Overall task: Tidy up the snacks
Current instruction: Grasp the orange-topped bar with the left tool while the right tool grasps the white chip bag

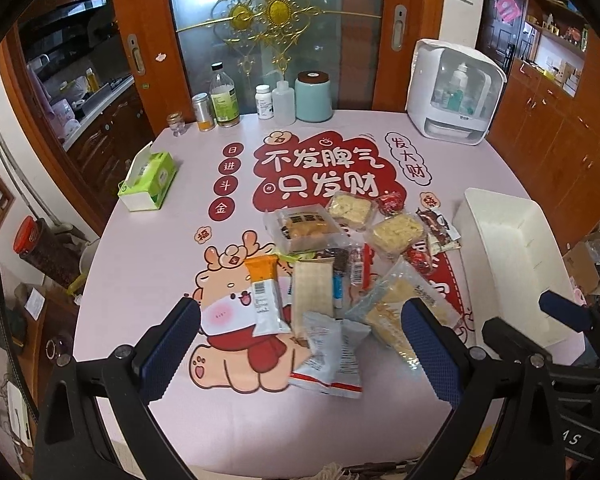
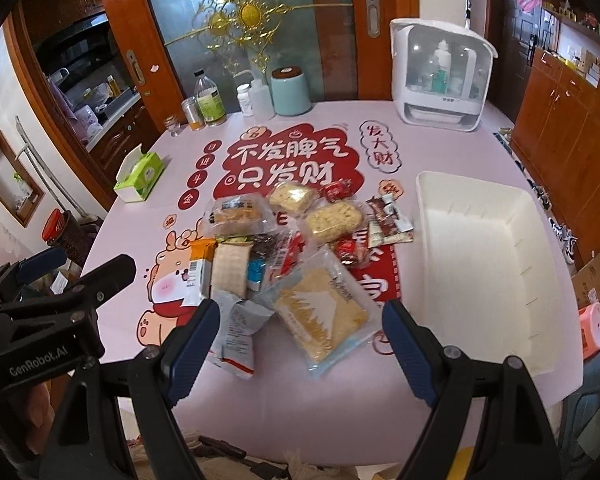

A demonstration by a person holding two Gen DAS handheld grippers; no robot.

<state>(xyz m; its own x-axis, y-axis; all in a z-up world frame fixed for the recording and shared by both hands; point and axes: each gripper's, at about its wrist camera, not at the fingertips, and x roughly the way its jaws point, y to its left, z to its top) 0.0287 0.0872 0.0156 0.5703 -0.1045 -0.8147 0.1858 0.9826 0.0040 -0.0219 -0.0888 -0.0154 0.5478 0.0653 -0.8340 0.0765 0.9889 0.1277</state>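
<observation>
A pile of snacks [image 1: 332, 264] lies in the middle of the desk [image 1: 148, 248], on a pink cloth with a cartoon deer and big red words. In the pile, a clear box of little cakes [image 1: 302, 228] sits at the back. Two square yellow cakes [image 1: 374, 220] in clear wrap lie next to it. An orange and white bar [image 1: 265, 296] and a tan cracker pack [image 1: 313, 292] lie side by side at the front. A crinkly grey bag [image 1: 332, 356] is nearest to the camera. A big flat pack of noodles [image 2: 320, 316] lies on the right edge of the pile. Small red candies [image 2: 348, 250] and a brown wrapper [image 2: 390, 222] sit between the pile and a white bin [image 2: 480, 264]. The bin is just to the right of the snacks, and no snacks show inside it.

The left gripper [image 1: 300, 340] hangs over the near side of the pile. It is wide open and holds nothing. The right gripper [image 2: 300, 344] is above the noodle pack. It is wide open too, with nothing in it. The two grippers are close beside each other.

At the far edge of the desk stand a mint green jar [image 1: 314, 96], a squeeze bottle [image 1: 283, 102], a white pill bottle [image 1: 263, 102], a tall glass bottle [image 1: 224, 98], a small tin [image 1: 203, 112] and a tiny glass jar [image 1: 176, 123]. A white cabinet with bottles inside [image 1: 452, 92] stands at the far right corner. A green tissue box [image 1: 148, 178] sits well to the left of the snacks.
</observation>
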